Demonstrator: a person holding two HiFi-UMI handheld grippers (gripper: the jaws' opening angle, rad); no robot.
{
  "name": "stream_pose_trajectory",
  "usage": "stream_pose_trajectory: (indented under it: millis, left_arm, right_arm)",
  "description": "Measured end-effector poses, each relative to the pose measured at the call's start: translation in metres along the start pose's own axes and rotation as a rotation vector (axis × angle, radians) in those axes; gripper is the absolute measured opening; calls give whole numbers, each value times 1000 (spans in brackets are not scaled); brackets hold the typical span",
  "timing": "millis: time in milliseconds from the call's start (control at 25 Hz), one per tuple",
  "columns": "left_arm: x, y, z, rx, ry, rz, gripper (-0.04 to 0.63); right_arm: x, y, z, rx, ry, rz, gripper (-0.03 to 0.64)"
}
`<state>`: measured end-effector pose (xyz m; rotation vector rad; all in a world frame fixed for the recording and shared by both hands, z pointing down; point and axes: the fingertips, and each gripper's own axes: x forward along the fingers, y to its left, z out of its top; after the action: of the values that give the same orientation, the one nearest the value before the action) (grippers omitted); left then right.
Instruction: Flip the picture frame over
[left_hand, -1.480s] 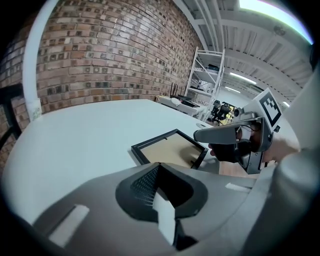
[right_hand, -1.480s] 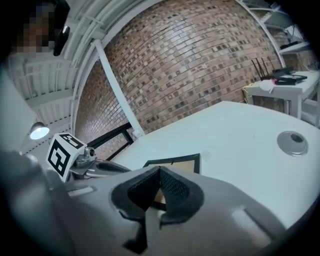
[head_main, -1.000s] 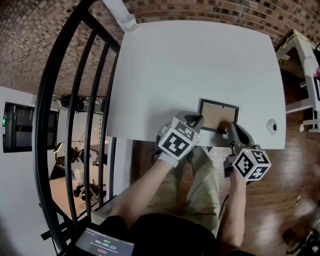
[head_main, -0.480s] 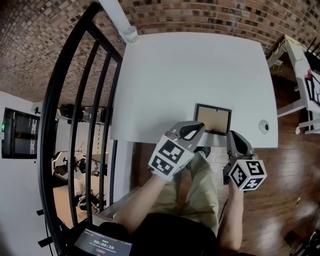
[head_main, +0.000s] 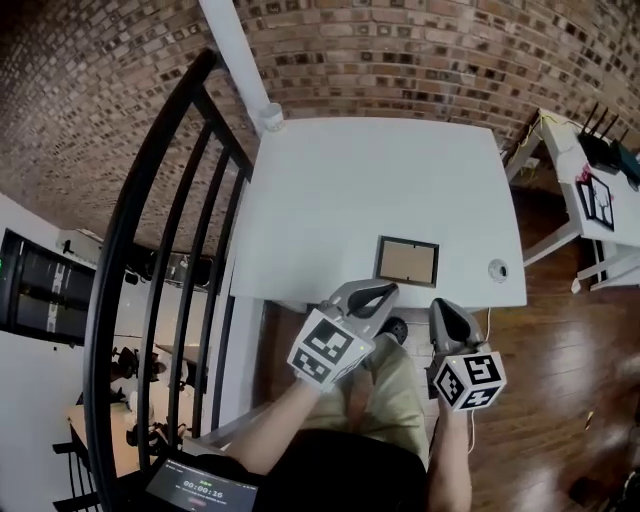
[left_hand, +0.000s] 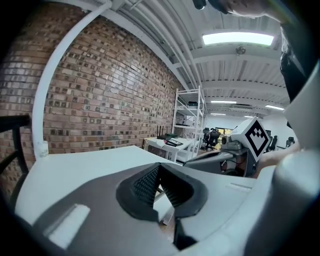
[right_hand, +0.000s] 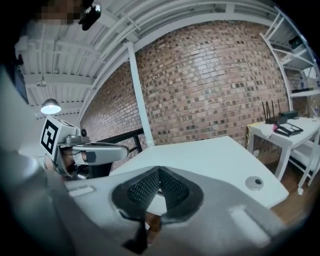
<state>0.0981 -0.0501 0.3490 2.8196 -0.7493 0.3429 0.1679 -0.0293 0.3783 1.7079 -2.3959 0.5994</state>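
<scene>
wall: brick (head_main: 450, 60) | floor: dark wood (head_main: 570, 350) | furniture: white table (head_main: 380, 180), black railing (head_main: 112, 290) | light: ceiling strip (left_hand: 237, 38)

White table (head_main: 380, 180) pushed up against a brick wall (head_main: 420, 60), little round cap (head_main: 497, 268) near its near right corner. Black railing (head_main: 150, 220) down the left, white pole (head_main: 240, 60) at the far left corner, wood floor (head_main: 560, 380) on the right.

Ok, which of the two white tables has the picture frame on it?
The large table directly ahead, against the brick wall: the picture frame lies flat near its front edge. The smaller table off to the right carries dark gadgets, no frame.
</scene>
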Motion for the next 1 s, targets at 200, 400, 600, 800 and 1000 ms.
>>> stream_pose_trajectory:
  millis: [200,400,600,800,1000]
  left_arm:
    - [-23,-22,24,37,-60,-7,15]
    - [-54,-44,42,65,-121,-6,15]
    - [-80,-59,57,67,-168,-10,15]
    - [-104,-66,64,39,-205,3,15]
    - [-124,-64,64,3,-248,44,15]
  right_arm:
    - [-24,21,23,-34,-58,-3,-8]
    - [-50,47,35,-57,-102,6,-8]
    - [-69,66,51,-59,-151,10,-8]
    - [-86,82,58,-67,-189,4,-8]
    - [-98,90,59,-70,-219,14,-8]
